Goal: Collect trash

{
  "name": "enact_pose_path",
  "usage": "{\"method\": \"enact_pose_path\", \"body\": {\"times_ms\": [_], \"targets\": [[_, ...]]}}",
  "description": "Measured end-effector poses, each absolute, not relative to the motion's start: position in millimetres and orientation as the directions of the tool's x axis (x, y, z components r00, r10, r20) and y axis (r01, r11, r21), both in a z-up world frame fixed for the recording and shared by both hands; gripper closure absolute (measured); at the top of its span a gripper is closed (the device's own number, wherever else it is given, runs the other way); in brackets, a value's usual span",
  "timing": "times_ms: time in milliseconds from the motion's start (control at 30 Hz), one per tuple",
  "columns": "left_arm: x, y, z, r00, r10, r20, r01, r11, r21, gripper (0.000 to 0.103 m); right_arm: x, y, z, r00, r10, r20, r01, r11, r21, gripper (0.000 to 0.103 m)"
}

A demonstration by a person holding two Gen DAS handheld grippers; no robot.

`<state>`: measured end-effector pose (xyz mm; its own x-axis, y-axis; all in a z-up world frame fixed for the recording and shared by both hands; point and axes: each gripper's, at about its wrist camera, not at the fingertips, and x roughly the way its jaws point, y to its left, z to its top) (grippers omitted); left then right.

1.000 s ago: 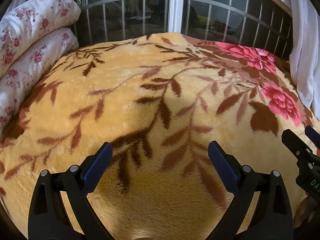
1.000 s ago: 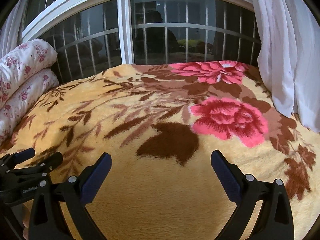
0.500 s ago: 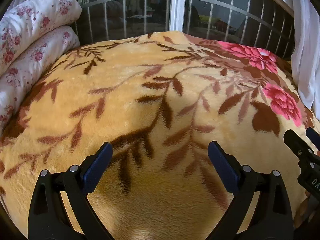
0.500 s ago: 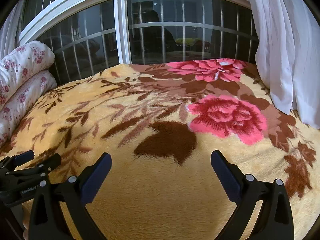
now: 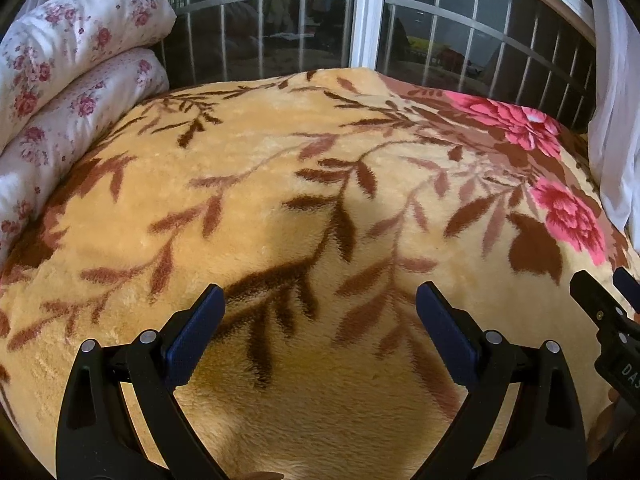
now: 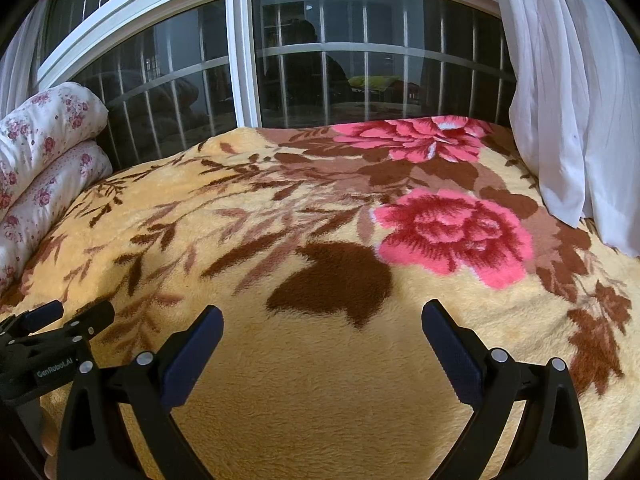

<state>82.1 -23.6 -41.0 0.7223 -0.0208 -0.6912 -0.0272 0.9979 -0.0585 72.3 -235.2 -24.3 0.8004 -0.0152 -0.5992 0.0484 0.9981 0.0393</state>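
Observation:
No trash shows in either view. My left gripper (image 5: 320,296) is open and empty, held above the near part of a bed covered by a yellow blanket (image 5: 280,200) with brown leaves and pink flowers. My right gripper (image 6: 322,312) is open and empty above the same blanket (image 6: 320,380), near a dark brown leaf. The right gripper also shows at the right edge of the left wrist view (image 5: 608,300). The left gripper shows at the left edge of the right wrist view (image 6: 60,316).
Folded white quilts with pink flowers (image 5: 60,80) are stacked at the bed's left side. A barred window (image 6: 320,60) runs along the far edge. A white curtain (image 6: 568,100) hangs at the right, its hem touching the blanket.
Both views have tilted up slightly, so the window and the far edge of the bed sit a little lower in frame. Both grippers stay open and empty.

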Motion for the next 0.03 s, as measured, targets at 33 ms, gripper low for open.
{"method": "enact_pose_path", "body": {"times_ms": [33], "targets": [[82.0, -24.2, -41.2, 0.722, -0.021, -0.692, -0.026, 0.998, -0.057, 0.009, 72.3, -235.1, -24.4, 0.801, -0.015, -0.599, 0.048, 0.998, 0.039, 0.005]]}}
